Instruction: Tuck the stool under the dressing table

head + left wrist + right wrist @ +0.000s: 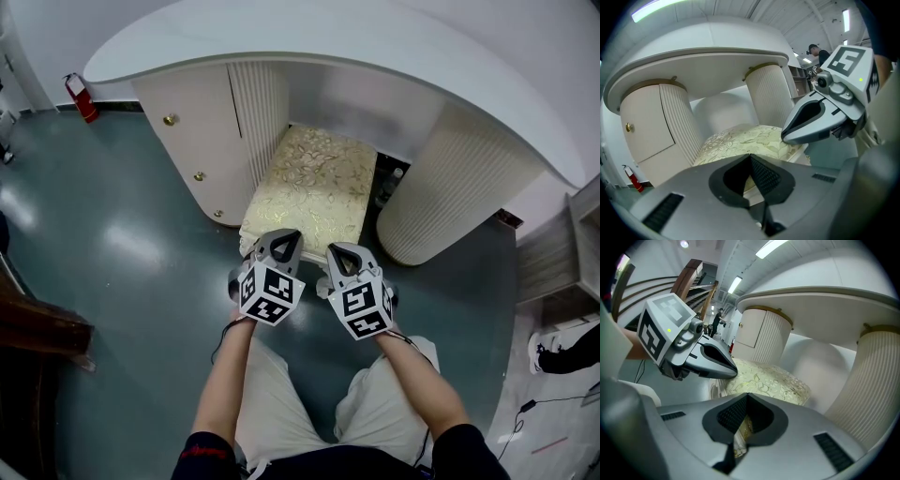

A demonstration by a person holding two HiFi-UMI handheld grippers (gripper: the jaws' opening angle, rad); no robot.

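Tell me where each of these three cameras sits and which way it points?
Head view: on the person's head, looking steeply down at the stool, which is partly under the dressing table. It shows the forearms, legs, left gripper and right gripper.
Left gripper view: on the left gripper, looking along its closed jaws at the stool. The right gripper shows at right.
Right gripper view: on the right gripper, looking along its closed jaws at the stool. The left gripper shows at left.
Shared: all three show the stool and the table.

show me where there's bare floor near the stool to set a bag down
Widest bare floor lies left of the stool, before the left cabinet. A smaller patch sits right, before the ribbed pedestal. The gap under the table is crowded by the stool.
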